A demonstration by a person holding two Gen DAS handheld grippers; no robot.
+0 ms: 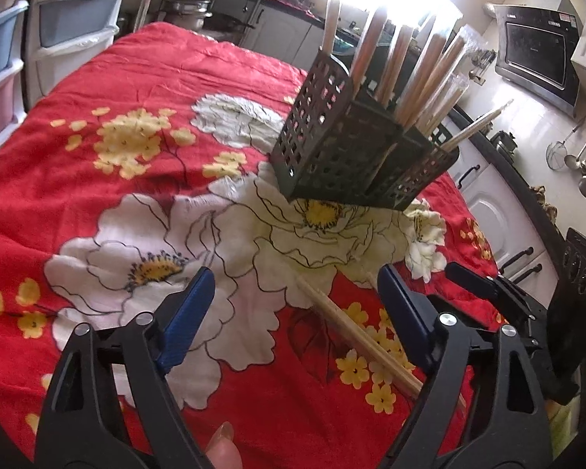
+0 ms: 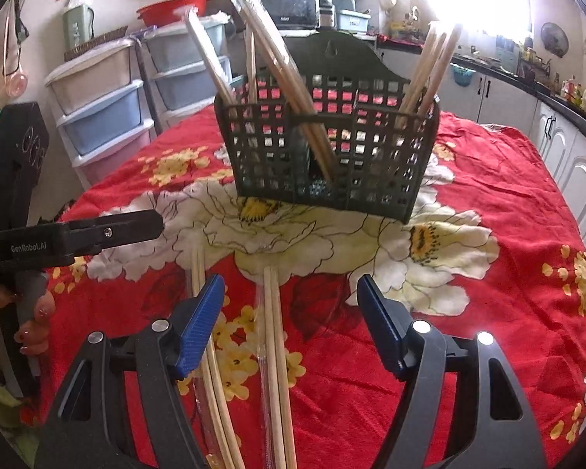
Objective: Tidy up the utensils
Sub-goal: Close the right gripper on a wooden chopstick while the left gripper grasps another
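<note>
A dark perforated utensil basket (image 1: pixel 347 152) (image 2: pixel 328 148) stands on the red floral tablecloth (image 1: pixel 136 78), holding several wooden chopsticks (image 1: pixel 422 74) (image 2: pixel 277 66) upright. In the right wrist view two pairs of chopsticks lie flat on the cloth: one pair (image 2: pixel 277 359) between the fingers, another (image 2: pixel 211 359) by the left finger. The left wrist view shows one pair (image 1: pixel 355 332) lying near its right finger. My left gripper (image 1: pixel 297 293) is open and empty above the cloth. My right gripper (image 2: pixel 291 305) is open and empty over the loose chopsticks.
Plastic drawer units (image 2: pixel 109 105) stand beyond the table's far left. Kitchen counters with cabinets (image 2: pixel 566 144) run along the right. A microwave (image 1: pixel 539 54) and hanging ladles (image 1: pixel 582 160) are on the wall side. The left gripper's finger (image 2: pixel 109 230) shows in the right wrist view.
</note>
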